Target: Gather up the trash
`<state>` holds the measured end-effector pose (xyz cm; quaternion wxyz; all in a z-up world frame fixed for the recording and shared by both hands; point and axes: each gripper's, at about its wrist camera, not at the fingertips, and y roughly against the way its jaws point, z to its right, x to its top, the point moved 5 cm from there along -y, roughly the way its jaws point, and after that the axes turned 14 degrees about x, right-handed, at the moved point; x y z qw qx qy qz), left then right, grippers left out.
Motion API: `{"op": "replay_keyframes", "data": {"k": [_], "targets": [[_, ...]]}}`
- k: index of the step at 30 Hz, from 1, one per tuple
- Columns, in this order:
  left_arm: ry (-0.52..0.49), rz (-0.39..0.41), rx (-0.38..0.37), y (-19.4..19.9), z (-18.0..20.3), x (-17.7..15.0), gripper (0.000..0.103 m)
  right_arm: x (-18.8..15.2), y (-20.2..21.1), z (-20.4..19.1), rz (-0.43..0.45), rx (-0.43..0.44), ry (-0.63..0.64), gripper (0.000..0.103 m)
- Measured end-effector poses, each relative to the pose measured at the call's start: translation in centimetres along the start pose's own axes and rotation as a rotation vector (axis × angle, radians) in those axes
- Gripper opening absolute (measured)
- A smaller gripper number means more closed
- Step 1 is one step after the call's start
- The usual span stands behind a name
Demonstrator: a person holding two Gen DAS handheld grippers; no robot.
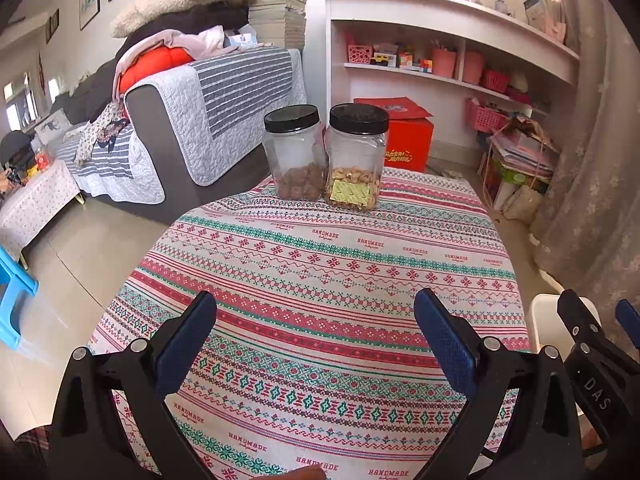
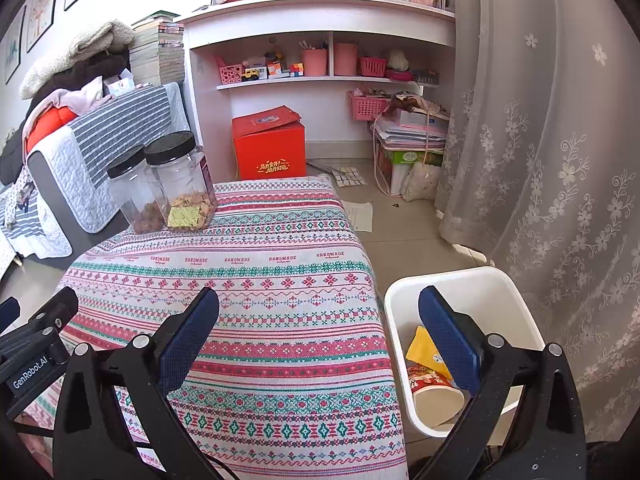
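Beside the counter (image 2: 280, 280), the white bin (image 2: 500, 280) holds a yellow wrapper (image 2: 424, 350) and a cup (image 2: 434, 396), and both the left hand-held gripper (image 1: 316, 340) and the right hand-held gripper (image 2: 320, 336) are spread wide and hold nothing.

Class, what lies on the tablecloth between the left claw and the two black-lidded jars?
Nothing: in the left wrist view, only bare patterned tablecloth stretches from the open left claw to the jars.

Both grippers: black plastic arms, silver screws, blue textured pads (image 1: 188, 340); left gripper (image 2: 24, 344) labelled "GenRobot.AI", right gripper (image 1: 600, 344) "DAS".
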<state>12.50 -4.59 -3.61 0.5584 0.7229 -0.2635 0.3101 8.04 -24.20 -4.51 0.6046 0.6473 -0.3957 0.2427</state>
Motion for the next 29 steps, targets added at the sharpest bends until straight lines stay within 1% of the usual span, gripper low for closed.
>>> {"op": "replay_keyframes", "data": {"k": [12,19,24,26,29], "targets": [[0.003,0.012,-0.014,0.24,0.17,0.13,0.096,-0.34,-0.37,0.03,-0.014,0.001,-0.011,0.096],[-0.009,0.034,-0.014,0.43,0.39,0.04,0.089,-0.29,-0.42,0.03,-0.017,-0.001,-0.014,0.096],[-0.010,0.027,-0.022,0.45,0.47,0.20,0.089,-0.19,-0.39,0.21,-0.012,0.000,-0.017,0.096],[-0.012,0.014,-0.021,0.42,0.60,0.16,0.091,-0.21,-0.42,0.15,-0.012,-0.002,-0.015,0.096],[-0.023,0.008,-0.025,0.37,0.86,0.02,0.092,-0.22,-0.45,0.17,-0.013,-0.002,-0.014,0.096]]}}
